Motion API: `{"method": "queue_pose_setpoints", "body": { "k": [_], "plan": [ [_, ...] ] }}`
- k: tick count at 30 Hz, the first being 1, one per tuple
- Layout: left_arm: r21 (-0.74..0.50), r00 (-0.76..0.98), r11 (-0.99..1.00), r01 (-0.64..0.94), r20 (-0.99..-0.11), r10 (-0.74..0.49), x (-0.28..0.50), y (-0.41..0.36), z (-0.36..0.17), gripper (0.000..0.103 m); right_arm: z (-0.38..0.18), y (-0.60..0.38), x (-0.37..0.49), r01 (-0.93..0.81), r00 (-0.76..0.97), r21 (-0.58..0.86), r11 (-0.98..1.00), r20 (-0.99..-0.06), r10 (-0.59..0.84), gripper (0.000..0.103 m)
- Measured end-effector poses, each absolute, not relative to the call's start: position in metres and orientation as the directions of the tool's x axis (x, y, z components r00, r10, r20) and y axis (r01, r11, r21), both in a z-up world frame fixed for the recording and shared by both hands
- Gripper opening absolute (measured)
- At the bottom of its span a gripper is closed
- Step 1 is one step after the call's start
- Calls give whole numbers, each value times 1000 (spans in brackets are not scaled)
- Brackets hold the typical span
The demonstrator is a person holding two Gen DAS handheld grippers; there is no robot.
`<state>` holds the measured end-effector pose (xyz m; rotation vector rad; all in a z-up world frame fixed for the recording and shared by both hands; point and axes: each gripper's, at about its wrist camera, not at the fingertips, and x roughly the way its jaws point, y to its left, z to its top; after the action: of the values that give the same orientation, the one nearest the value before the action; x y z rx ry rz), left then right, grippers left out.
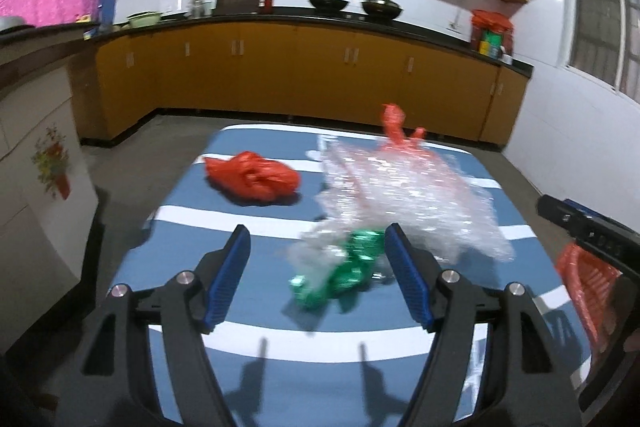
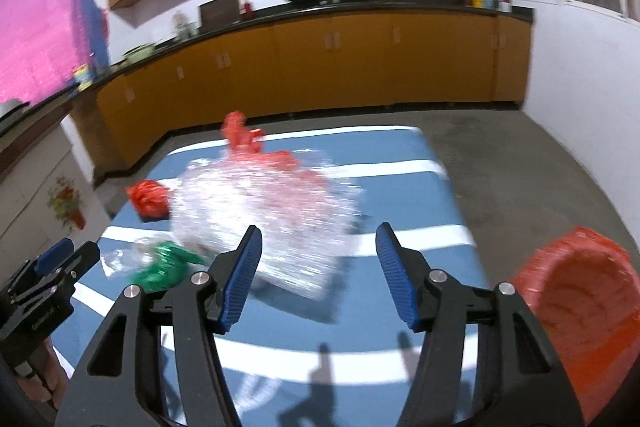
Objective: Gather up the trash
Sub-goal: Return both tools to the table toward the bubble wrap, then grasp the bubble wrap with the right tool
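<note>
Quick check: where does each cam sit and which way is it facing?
Left wrist: on the left gripper, looking forward and down over the blue-and-white striped table toward the kitchen counter; open blue-padded fingers show, right gripper at right edge.
Right wrist: on the right gripper, same heading; open fingers show, left gripper at left.
Shared: crumpled green foil wrapper, clear bubble wrap sheet, crumpled red plastic bag, red basket.

Bare blue-and-white striped tabletop along the near edge and left side: open passage there. Across the middle, a big crumpled sheet of clear bubble wrap, with a crumpled green foil wrapper just beside its near corner. Farther back left, a crumpled red plastic bag, apart from the wrap. Off the right edge, a red-lined bin.
</note>
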<state>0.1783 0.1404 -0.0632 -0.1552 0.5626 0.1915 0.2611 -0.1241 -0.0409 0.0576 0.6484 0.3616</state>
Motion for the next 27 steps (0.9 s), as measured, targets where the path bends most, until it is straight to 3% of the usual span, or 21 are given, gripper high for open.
{"method": "queue_pose_setpoints", "body": {
  "k": [8, 12, 16, 18, 24, 27],
  "plan": [
    [-113, 814, 952, -284, -553, 177, 172, 177, -69, 69, -61, -68, 290, -358, 697, 126, 925, -623, 355, 60],
    [-125, 807, 946, -300, -561, 182, 173, 188, -73, 69, -73, -60, 300, -343, 682, 123, 931, -649, 337, 67],
    [-135, 802, 942, -307, -570, 179, 176, 191, -78, 69, -81, -57, 303, -348, 660, 114, 931, -675, 330, 68],
    [-141, 800, 941, -307, -575, 174, 177, 191, -80, 69, -83, -57, 302, -361, 645, 123, 924, -684, 343, 53],
    [-154, 795, 941, -302, -585, 160, 181, 189, -85, 69, -79, -64, 297, -372, 634, 159, 915, -676, 375, 29],
    [-155, 797, 942, -297, -584, 155, 182, 187, -85, 69, -76, -72, 295, -365, 635, 181, 913, -670, 386, 23]
  ]
}}
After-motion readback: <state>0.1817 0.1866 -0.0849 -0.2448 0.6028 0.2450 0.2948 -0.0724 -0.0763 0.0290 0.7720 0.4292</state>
